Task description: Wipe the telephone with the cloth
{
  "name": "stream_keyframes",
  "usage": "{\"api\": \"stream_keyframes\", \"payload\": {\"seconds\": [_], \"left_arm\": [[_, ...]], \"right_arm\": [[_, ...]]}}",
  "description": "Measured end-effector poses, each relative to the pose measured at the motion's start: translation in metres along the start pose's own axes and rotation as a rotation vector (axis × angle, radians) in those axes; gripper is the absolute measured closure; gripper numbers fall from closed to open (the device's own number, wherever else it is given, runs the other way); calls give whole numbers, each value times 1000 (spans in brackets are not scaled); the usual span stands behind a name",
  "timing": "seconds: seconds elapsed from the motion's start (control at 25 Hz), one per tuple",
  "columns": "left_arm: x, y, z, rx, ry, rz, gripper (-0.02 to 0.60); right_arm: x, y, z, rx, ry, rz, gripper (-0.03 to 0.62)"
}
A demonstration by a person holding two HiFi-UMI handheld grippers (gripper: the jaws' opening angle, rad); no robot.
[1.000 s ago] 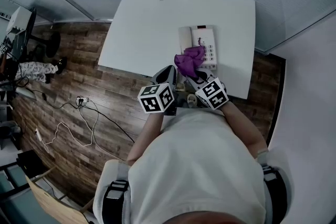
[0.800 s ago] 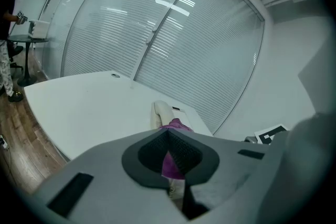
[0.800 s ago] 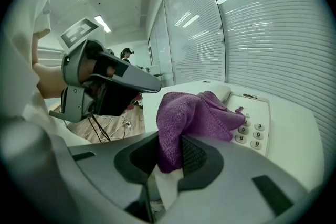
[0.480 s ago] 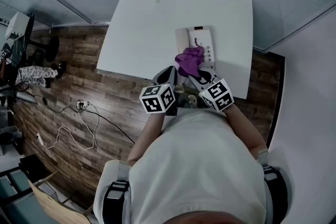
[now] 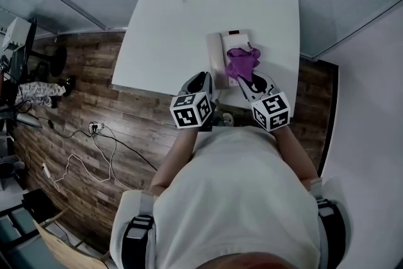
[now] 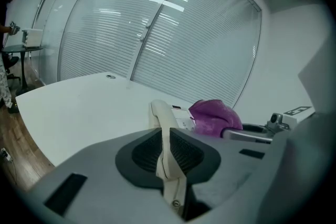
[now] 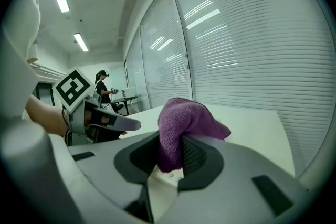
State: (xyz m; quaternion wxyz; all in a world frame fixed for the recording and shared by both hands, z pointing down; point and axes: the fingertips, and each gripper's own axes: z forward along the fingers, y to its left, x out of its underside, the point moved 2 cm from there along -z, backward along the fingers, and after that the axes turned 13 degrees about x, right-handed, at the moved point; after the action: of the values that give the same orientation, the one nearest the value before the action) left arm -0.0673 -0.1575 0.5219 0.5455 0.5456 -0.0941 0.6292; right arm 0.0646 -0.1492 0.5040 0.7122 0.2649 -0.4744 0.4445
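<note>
On the worktop (image 5: 170,28), left gripper (image 5: 203,79) is clamping the handset (image 5: 215,60); right gripper (image 5: 246,80) is pinching the purple cloth (image 5: 241,62) over the telephone (image 5: 234,35).

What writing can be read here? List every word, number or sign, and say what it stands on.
None can be read.
Telephone: marks on its face and the dark strip at its top edge, too small to read.
Marker cubes: black-and-white square patterns, no letters.

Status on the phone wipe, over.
Left gripper shut on handset. Right gripper shut on cloth, over phone. Nothing in the way.
</note>
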Motion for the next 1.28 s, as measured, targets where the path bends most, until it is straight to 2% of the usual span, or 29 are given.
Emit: {"api": "stream_keyframes", "payload": {"seconds": [0.08, 0.2, 0.4, 0.76, 1.12, 1.28], "left_arm": [[-4, 1, 8, -4, 5, 3, 554], [-12, 0, 21, 5, 14, 2, 426], [-18, 4, 47, -22, 62, 46, 314], [-15, 7, 77, -93, 121, 89, 302], [-15, 15, 93, -191, 121, 116, 304], [-12, 17, 100, -227, 154, 131, 304]], "right_arm": [[-3, -6, 1, 25, -10, 2, 505], [-6, -11, 3, 45, -15, 5, 505], [-5, -14, 11, 48, -17, 5, 505], [-10, -31, 16, 101, -30, 27, 505], [-11, -46, 21, 137, -29, 54, 505], [-12, -47, 25, 138, -25, 56, 505]]}}
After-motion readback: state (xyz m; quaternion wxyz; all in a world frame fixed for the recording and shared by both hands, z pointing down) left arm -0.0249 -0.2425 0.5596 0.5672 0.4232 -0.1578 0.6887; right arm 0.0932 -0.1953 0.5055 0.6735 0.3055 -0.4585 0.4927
